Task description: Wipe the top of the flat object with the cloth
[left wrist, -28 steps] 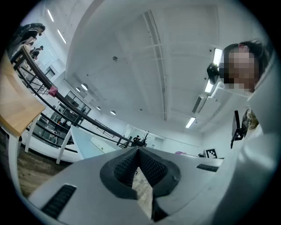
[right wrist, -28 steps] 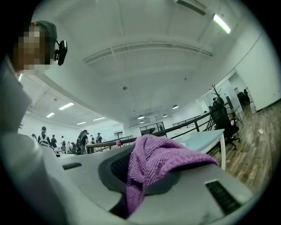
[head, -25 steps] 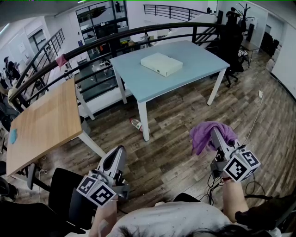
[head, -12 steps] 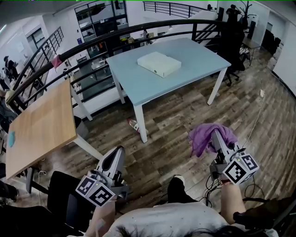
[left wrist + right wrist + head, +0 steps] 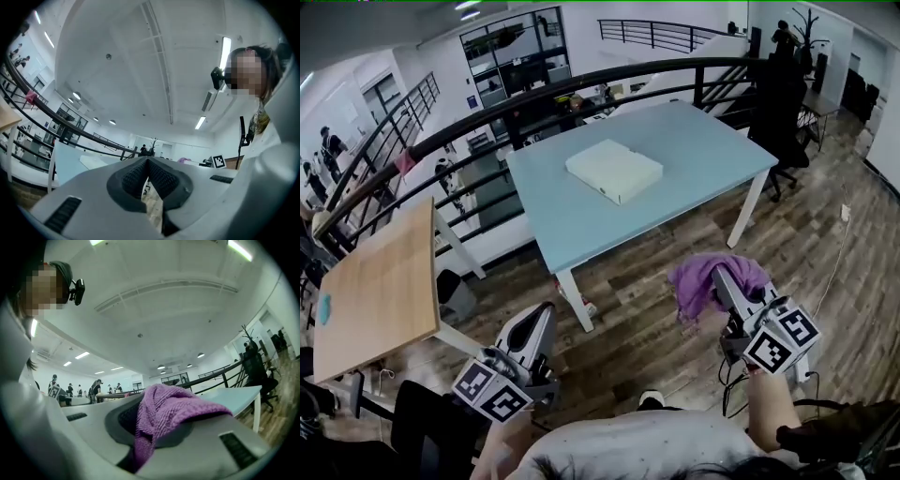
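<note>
A flat white box [image 5: 614, 170] lies on the light blue table [image 5: 703, 150] ahead of me. My right gripper [image 5: 719, 274] is shut on a purple cloth [image 5: 701, 278], held in the air over the wooden floor in front of the table; the cloth [image 5: 164, 416] drapes over the jaws in the right gripper view. My left gripper [image 5: 546, 312] is held low at the left, its ribbed pads [image 5: 161, 177] pressed together with nothing between them. Both grippers are well short of the box.
A wooden table [image 5: 375, 281] stands at the left. A dark curved railing [image 5: 534, 89] runs behind the blue table. An office chair [image 5: 787, 112] sits at the right. A cable [image 5: 830, 272] trails over the floor at the right. People stand far off at the left.
The view has shifted forward: the blue table and the box now sit lower and nearer. Both grippers keep their hold and place in the view.
</note>
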`<action>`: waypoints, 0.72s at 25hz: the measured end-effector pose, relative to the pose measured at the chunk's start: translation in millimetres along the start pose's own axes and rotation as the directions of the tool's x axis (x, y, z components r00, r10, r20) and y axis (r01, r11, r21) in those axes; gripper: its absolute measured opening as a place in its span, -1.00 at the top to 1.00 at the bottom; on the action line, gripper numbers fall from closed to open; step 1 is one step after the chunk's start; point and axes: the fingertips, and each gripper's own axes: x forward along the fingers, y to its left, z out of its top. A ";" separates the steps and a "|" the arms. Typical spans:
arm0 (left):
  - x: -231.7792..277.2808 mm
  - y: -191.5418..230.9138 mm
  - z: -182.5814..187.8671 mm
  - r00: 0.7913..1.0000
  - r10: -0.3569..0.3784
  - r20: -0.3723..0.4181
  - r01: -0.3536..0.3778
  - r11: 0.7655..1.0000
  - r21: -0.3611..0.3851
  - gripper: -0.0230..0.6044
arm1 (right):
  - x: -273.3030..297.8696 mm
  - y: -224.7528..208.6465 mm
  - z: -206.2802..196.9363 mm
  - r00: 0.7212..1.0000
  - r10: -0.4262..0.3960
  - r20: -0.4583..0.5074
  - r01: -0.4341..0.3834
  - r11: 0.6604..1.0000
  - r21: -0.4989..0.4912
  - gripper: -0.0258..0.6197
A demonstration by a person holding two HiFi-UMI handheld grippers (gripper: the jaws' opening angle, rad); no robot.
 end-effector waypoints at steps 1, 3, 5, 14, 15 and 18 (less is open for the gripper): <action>16.1 4.8 -0.2 1.000 0.027 0.002 -0.027 1.000 0.016 0.96 | 9.6 -13.5 4.2 1.000 0.022 -0.002 -0.022 1.000 0.006 0.81; 43.4 17.0 -2.1 0.995 0.095 0.005 -0.095 0.995 0.037 0.96 | 28.7 -38.1 9.0 0.998 0.055 -0.008 -0.055 0.998 0.018 0.81; 63.8 27.7 -4.4 0.990 0.138 0.031 -0.138 0.990 0.018 0.96 | 46.7 -59.5 10.7 0.997 0.071 -0.005 -0.071 0.997 0.016 0.81; 131.6 53.4 -7.3 0.991 0.126 0.038 -0.124 0.991 -0.043 0.93 | 115.1 -116.0 9.9 0.988 0.155 -0.005 -0.155 0.987 0.053 0.80; 142.3 59.4 -6.5 0.991 0.125 0.039 -0.123 0.991 -0.044 0.93 | 125.6 -122.4 6.2 0.987 0.163 -0.002 -0.162 0.983 0.084 0.80; 173.1 82.9 -9.6 0.989 0.148 0.027 -0.147 0.988 -0.039 0.93 | 156.4 -135.3 -5.0 0.980 0.201 -0.008 -0.198 0.970 0.140 0.80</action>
